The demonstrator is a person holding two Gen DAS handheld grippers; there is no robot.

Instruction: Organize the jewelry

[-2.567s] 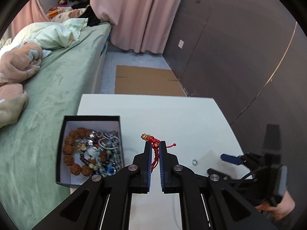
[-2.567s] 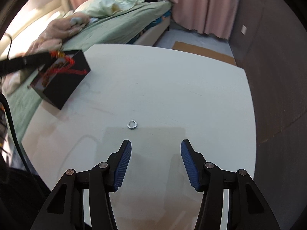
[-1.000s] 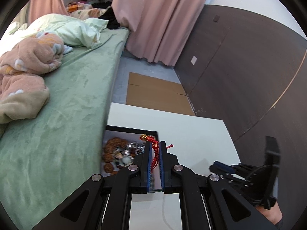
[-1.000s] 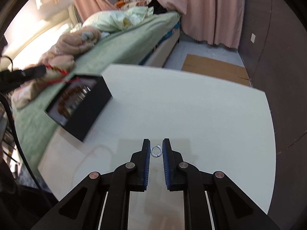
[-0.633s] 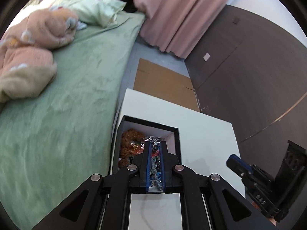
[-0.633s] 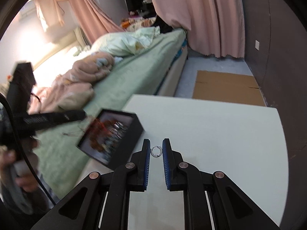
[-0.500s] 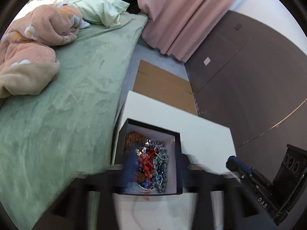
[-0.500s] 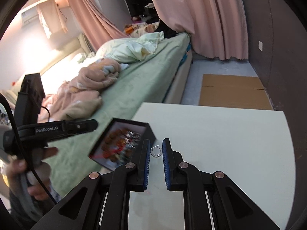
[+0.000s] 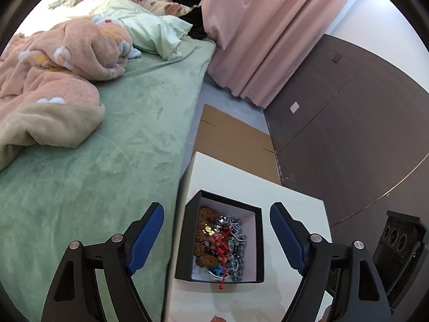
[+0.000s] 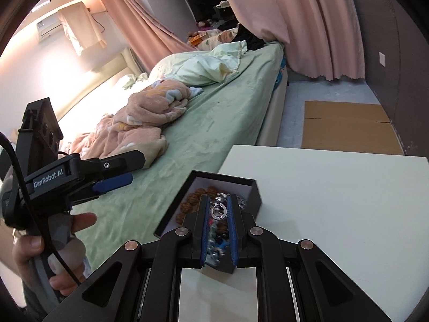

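Red bracelet dropped into box | left claw opening (empty) | right claw clamps ring

The box is black outside and white inside. In it lie brown bead bracelets, silver and blue-green beads and a red cord bracelet with a gold charm. The silver ring shows between blue pads on the black right gripper; the left gripper is black with blue pads too. The surface is white. On the left, the bed has a pale green sheet and a peach blanket with white and yellow flower shapes. Far off hang pink curtains; a brown cardboard sheet lies on the grey floor.
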